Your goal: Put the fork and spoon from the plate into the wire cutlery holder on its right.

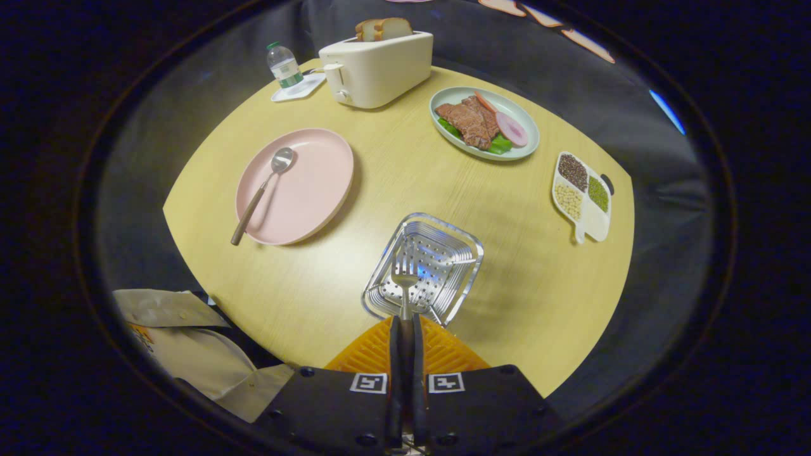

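Fork over the holder
The tool grips the fork above the wire cutlery holder; spoon lies on pink plate, far left.

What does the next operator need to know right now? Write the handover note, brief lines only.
Claw: shut on the silver metal fork, gripping its handle, tines pointing ahead, held over the square silver wire cutlery holder.
Spoon: the wooden-handled metal spoon lies on the round pink plate, beyond the claw and to the holder's left, handle overhanging the rim.
Done: fork lifted off the plate and brought to the holder.
Left: release the fork into the holder, then fetch the spoon and put it in too.
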{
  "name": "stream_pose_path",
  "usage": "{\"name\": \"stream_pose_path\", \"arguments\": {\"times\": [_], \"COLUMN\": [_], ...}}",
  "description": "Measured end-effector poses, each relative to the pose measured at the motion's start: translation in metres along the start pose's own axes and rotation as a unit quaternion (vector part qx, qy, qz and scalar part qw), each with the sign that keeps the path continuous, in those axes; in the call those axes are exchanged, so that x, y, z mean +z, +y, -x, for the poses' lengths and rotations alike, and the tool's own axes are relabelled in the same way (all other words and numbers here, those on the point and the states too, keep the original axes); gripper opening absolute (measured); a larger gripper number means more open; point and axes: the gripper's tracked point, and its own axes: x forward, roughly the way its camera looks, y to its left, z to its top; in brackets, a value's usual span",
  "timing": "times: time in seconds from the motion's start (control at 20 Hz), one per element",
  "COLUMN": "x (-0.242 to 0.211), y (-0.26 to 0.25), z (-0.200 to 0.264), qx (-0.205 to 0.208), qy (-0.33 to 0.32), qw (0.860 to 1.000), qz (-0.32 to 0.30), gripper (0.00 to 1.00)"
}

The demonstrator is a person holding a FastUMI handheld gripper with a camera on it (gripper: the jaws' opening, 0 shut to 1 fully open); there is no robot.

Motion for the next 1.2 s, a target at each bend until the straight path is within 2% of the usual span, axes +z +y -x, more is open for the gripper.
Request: {"name": "stream_pose_path", "arguments": {"times": [0.15, 0.2, 0.65, 0.95, 1.2], "x": [-0.001, 0.001, 0.001, 0.012, 0.046], "y": [-0.001, -0.001, -0.013, -0.009, 0.001], "z": [0.002, 0.005, 0.003, 0.007, 0.024], "qx": [-0.001, -0.002, -0.022, -0.018, -0.022], "qy": [0.001, 0.0, -0.017, -0.041, -0.129], "qw": [1.0, 1.0, 0.999, 0.999, 0.99], "qz": [-0.007, -0.01, -0.022, -0.028, -0.046], "gripper": [0.1, 0.14, 0.14, 0.15, 0.97]}}
